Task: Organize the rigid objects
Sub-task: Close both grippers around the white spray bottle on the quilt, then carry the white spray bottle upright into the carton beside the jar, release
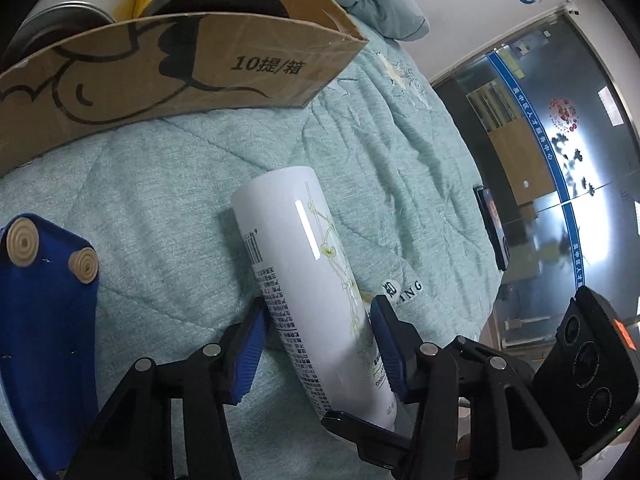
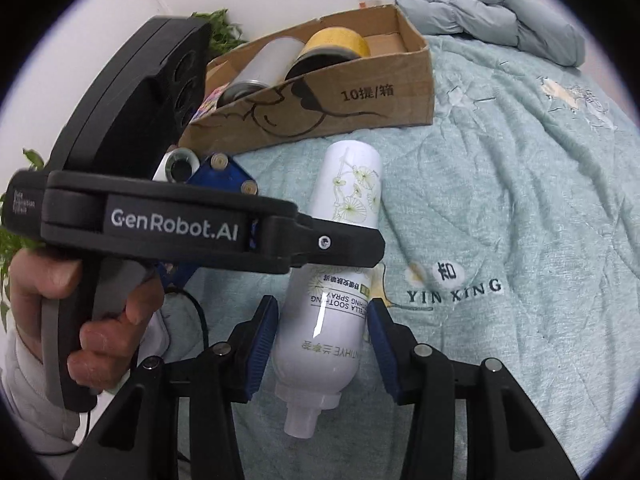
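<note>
A white spray bottle [image 1: 296,248] with a pale flower print lies lengthwise over the green quilt [image 1: 160,200], nozzle end toward the cameras. My left gripper [image 1: 320,312] has its blue pads pressed on both sides of the bottle's middle. In the right wrist view the same bottle [image 2: 352,184] sits between the pads of my right gripper [image 2: 322,312], which grips it lower down, near the shoulder and nozzle. The left gripper [image 2: 340,248] crosses the bottle from the left, held by a person's hand [image 2: 100,320]. Whether the bottle rests on the quilt or hangs above it I cannot tell.
A cardboard box [image 2: 360,96] stands just behind the bottle, holding a yellow can [image 2: 336,46] and a silver can [image 2: 260,68]. A blue object with round beige knobs [image 1: 44,320] lies at left. A phone [image 1: 494,232] sits near the bed's right edge. A padded jacket [image 2: 500,4] is heaped behind.
</note>
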Available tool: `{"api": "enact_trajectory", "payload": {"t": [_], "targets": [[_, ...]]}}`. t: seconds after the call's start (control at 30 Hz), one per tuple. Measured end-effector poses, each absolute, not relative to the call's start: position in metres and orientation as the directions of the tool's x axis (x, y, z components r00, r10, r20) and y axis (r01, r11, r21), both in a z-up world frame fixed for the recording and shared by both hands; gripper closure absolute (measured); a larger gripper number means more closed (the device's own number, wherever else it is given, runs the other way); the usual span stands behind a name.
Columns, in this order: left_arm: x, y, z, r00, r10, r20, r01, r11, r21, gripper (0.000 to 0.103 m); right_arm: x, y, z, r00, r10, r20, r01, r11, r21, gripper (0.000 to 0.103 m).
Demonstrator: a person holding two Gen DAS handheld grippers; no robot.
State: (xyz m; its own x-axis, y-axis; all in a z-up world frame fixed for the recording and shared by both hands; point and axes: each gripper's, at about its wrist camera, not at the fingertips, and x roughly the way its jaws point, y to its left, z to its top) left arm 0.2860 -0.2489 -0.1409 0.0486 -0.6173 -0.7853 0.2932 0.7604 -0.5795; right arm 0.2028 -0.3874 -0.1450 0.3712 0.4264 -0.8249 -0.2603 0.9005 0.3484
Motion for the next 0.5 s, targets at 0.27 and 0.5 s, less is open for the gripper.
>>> {"api": "enact_trajectory", "payload": {"t": [0.27,0.5], "targets": [[0.280,-0.237,-0.103,0.156,-0.626,-0.764,0.365,0.755,-0.544,0.056,0.196,-0.386,-0.126,0.459,0.406,-0.790,-0.288,0.909,0.300,0.058],[0.295,-0.218,-0.047,0.271,-0.642,-0.717,0.420,0.749,-0.513,0.056,0.208,-0.376,-0.090,0.571,0.393,-0.721,-0.343,0.912,0.226,0.058]]}}
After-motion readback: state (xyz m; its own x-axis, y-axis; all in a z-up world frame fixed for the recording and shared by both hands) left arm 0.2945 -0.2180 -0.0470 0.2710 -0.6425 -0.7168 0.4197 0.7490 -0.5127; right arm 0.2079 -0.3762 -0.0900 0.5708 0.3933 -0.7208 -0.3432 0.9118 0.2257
